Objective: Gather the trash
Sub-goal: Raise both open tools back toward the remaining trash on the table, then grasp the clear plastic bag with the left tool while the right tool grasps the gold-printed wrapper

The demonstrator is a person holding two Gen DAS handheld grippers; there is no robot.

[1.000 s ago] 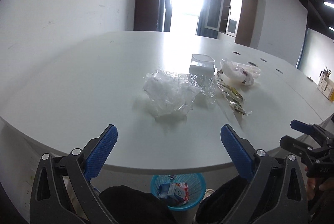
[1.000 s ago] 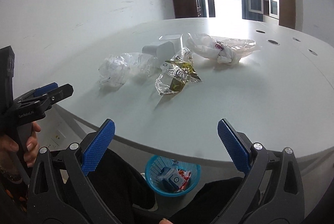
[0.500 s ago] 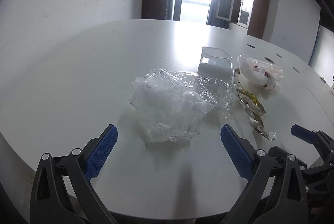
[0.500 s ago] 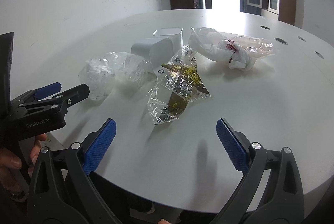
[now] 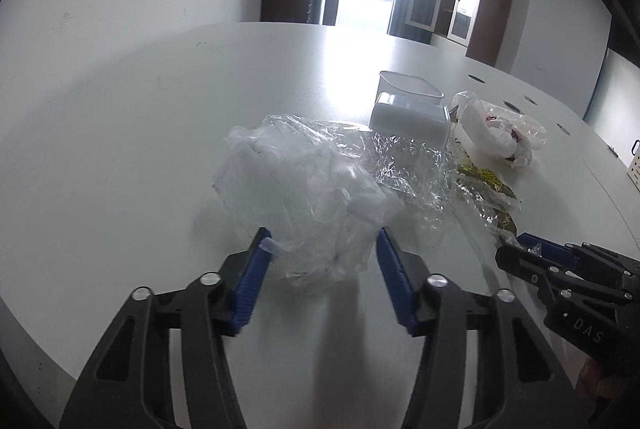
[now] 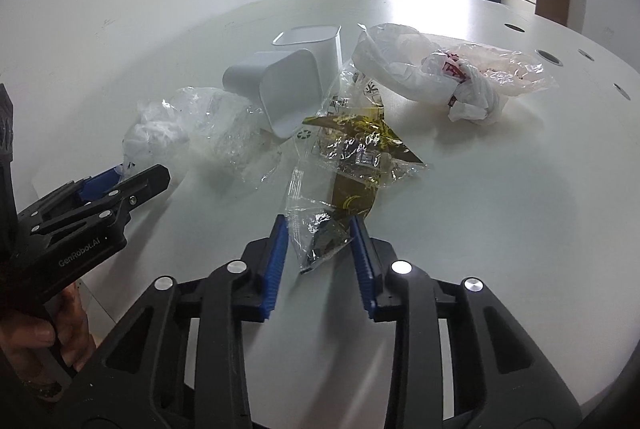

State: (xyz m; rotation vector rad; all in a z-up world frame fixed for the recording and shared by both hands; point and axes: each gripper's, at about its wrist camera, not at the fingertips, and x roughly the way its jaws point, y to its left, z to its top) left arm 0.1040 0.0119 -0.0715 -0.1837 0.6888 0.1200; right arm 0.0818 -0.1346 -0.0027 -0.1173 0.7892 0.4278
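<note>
Barely begun, judging by the layout: no piece of trash lifted, all of it lying on the white table (image 6: 500, 209), no bin in sight.

Counted from left to right:
- One left gripper (image 5: 320, 241), half closed and straddling the near end of the clear plastic wad (image 5: 304, 189), one pad brushing a scrap of film but not clamped.
- One wad, with crinkled clear film trailing from its right side. Hard to tell whether one sheet or two.
- Two white tubs behind it, one tipped on its side (image 6: 288, 97) and one upright (image 6: 312, 41), touching.
- One yellow-printed wrapper (image 6: 352, 157), its near tail between the pads of the one right gripper (image 6: 318, 225). Narrow gap, seemingly not pinched yet.
- One white carrier bag (image 6: 460, 81) with red print, farthest right, untouched.

Left to do, then: both grasps, every pickup, all disposal.
</note>
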